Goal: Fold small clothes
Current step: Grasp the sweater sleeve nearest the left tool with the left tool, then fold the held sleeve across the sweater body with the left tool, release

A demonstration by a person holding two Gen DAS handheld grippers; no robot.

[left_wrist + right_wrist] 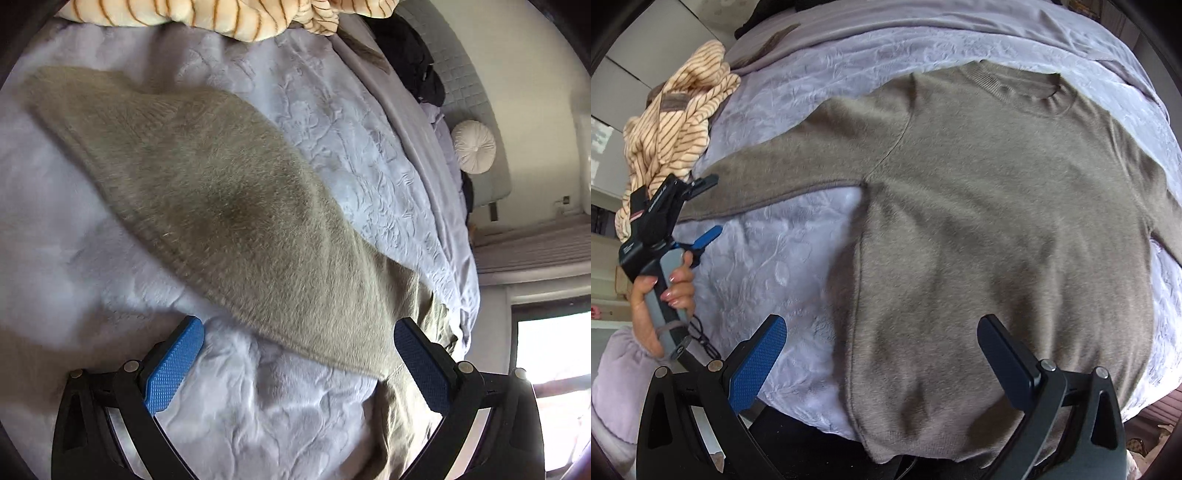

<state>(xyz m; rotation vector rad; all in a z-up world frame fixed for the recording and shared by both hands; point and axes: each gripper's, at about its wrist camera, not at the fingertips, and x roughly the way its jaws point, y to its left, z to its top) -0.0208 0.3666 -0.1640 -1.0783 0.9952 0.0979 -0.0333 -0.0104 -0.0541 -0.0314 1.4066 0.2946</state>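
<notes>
We hold both grippers, left (298, 349) and right (881, 349), spread wide and empty over the flat sweater (979, 206), ready to fold.

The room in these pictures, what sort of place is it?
Most likely a bedroom. A grey-brown sweater lies spread flat on a bed covered with an embossed lilac bedspread. A round white cushion sits by a padded headboard, and a striped garment is heaped at the bed's edge.

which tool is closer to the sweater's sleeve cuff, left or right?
Left. The left tool sits open right at the cuff end of the sweater sleeve. The right tool hangs open over the hem.
</notes>
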